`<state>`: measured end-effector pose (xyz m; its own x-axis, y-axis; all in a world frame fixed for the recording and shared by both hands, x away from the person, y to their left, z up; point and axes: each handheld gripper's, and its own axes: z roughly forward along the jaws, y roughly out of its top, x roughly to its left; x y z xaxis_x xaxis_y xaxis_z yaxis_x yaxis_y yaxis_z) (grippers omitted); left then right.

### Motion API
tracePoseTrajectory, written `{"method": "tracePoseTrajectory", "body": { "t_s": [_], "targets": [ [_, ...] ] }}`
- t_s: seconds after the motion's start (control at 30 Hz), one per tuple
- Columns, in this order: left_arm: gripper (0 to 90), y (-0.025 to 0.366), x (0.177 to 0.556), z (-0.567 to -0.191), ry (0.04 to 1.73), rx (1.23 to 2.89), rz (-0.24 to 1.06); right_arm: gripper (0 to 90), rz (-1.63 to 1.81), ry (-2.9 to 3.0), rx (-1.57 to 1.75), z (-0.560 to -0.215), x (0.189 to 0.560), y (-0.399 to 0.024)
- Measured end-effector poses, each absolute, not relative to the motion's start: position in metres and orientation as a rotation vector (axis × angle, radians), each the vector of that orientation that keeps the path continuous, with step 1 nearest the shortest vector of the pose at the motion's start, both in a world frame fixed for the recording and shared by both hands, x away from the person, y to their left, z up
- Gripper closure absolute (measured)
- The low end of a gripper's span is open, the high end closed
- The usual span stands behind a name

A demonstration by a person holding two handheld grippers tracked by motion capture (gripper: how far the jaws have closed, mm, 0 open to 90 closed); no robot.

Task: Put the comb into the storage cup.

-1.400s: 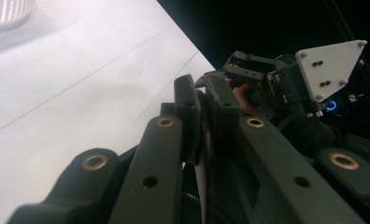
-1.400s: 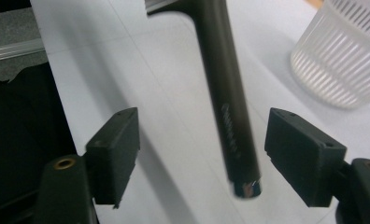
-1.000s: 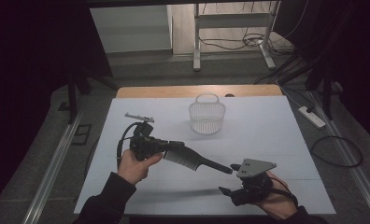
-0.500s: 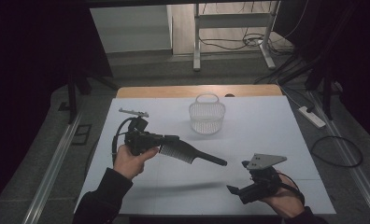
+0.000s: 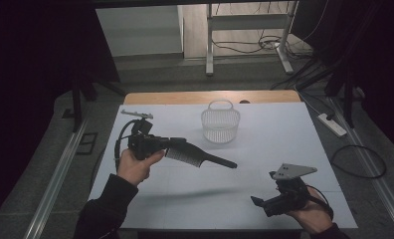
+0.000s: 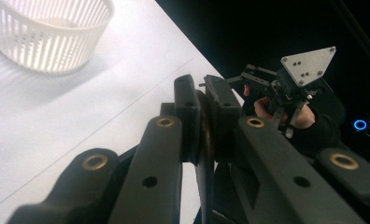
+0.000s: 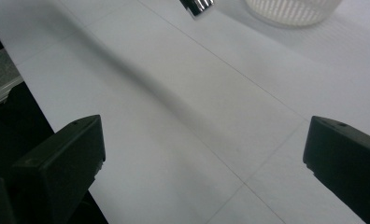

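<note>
Holding the black comb [image 5: 200, 158] aloft over the table [image 5: 264, 149], left tool [image 5: 172, 145] clamped on its spine; right tool [image 5: 258, 203] just opened wide, empty. Handover done; white basket [image 5: 220, 121] drop remains, probably.

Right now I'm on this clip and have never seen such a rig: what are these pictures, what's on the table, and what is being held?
A person sits at a white table with a hand-held gripper in each hand, a tool with two black jaws.

The high view looks down from above the person. The other two pictures come from cameras riding on the grippers, looking along their jaws.

The left hand-held gripper is shut on a black comb, held above the table with its handle pointing toward the right side. The right hand-held gripper holds nothing; its jaws have just been opening and stand wide apart in its own view.

A white slatted basket stands farther back on the table.
</note>
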<state>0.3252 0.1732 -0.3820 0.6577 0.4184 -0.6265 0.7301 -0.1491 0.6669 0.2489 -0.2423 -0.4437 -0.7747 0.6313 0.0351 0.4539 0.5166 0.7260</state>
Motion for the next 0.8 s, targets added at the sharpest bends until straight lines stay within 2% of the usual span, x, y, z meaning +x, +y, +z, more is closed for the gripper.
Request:
{"method": "tracePoseTrajectory", "body": {
  "t_s": [0.8],
  "targets": [
    [83.8,0.187,0.347,-0.371,0.988,1.762,-0.29,0.0,1.025,2.448,1.093,-0.446,0.241,-0.279]
  ]
}}
